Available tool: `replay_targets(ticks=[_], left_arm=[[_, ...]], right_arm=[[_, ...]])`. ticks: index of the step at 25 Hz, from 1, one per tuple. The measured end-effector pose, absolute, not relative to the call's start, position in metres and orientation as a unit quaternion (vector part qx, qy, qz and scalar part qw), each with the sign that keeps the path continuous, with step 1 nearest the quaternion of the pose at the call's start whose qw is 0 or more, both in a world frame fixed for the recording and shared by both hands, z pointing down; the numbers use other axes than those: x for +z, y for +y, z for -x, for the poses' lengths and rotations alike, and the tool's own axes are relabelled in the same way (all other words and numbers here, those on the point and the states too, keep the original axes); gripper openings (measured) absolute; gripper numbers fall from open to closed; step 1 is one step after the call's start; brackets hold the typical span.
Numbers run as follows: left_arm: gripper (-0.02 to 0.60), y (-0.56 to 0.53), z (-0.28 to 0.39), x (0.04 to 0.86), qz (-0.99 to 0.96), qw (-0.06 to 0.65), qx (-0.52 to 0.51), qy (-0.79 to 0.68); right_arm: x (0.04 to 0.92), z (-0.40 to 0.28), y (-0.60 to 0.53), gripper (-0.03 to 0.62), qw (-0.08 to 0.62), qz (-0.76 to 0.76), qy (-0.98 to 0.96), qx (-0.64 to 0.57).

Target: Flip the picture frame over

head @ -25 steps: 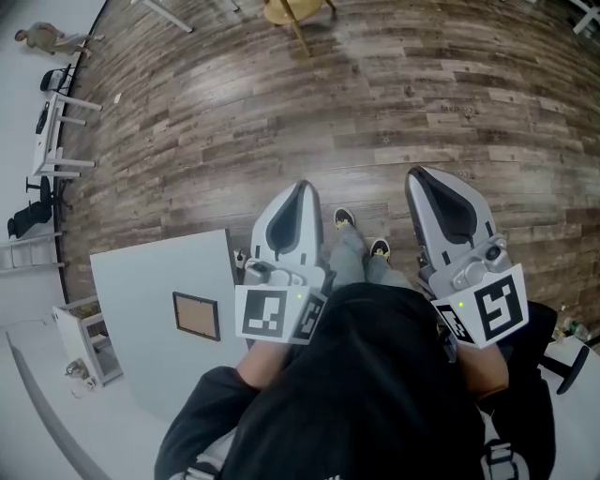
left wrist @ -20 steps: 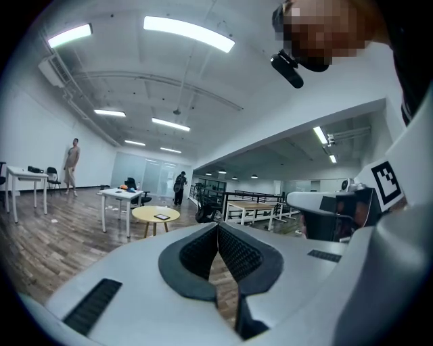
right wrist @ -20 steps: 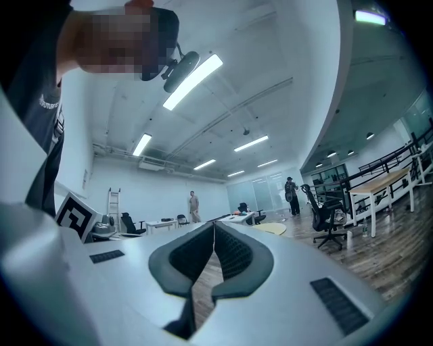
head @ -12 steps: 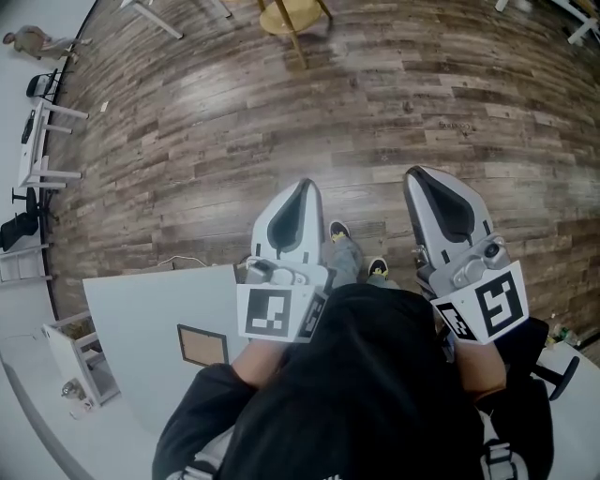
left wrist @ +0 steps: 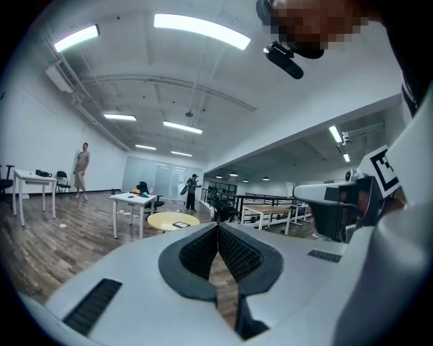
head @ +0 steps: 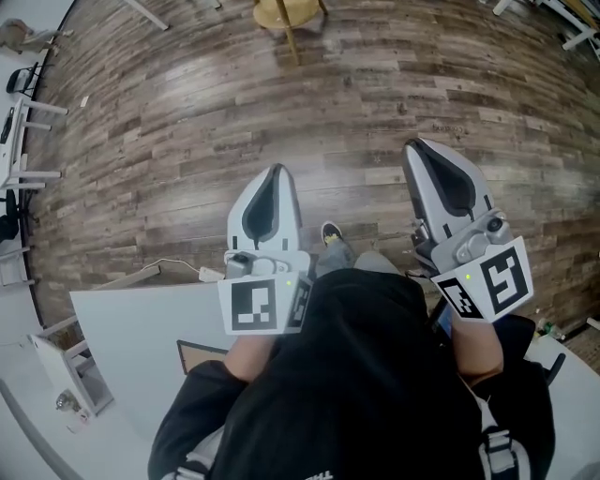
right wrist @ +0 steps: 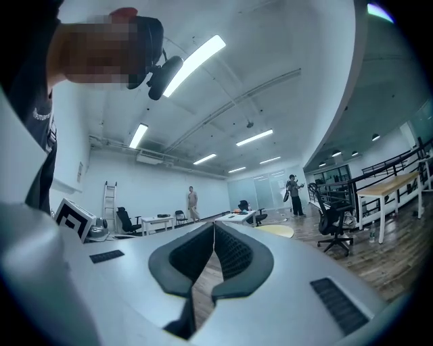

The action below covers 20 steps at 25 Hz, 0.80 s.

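The left gripper and right gripper point out level over the floor, jaws together and empty, probably because the frame lies unreached on the table, partly hidden by the left sleeve.

A wood-plank floor fills the head view, with a round yellow table at its top. A white cable lies just beyond the far edge of the white tabletop. A black office chair and a ladder stand farther off.
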<state>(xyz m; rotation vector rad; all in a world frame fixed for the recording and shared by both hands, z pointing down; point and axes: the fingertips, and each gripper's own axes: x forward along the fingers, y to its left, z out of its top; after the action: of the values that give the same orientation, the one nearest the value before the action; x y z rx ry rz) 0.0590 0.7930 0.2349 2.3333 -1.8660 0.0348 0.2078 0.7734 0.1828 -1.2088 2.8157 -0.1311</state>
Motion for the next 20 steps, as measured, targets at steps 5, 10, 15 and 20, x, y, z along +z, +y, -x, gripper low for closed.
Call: replay_targets(ticks=[5,10,15,20], left_arm=[[0.023,0.762,-0.052,0.241,-0.780,0.092,0.006,-0.619],[0.023,0.730,-0.057,0.243,-0.787,0.099,0.013,-0.609],[0.023,0.690,-0.068,0.251,-0.789,0.100,0.023,-0.606],[0.023,0.632,-0.083,0.244,-0.789,0.089,0.031,-0.607]], right_arm=[[0.183,-0.211,0.741,0.017,0.031,0.416,0.908,-0.044],[0.185,-0.216,0.712,0.017,0.028,0.423,0.904,-0.050],[0.195,-0.225,0.673,0.017,0.032,0.425,0.902,-0.059],[0.190,-0.240,0.615,0.017,0.051,0.424,0.902,-0.059]])
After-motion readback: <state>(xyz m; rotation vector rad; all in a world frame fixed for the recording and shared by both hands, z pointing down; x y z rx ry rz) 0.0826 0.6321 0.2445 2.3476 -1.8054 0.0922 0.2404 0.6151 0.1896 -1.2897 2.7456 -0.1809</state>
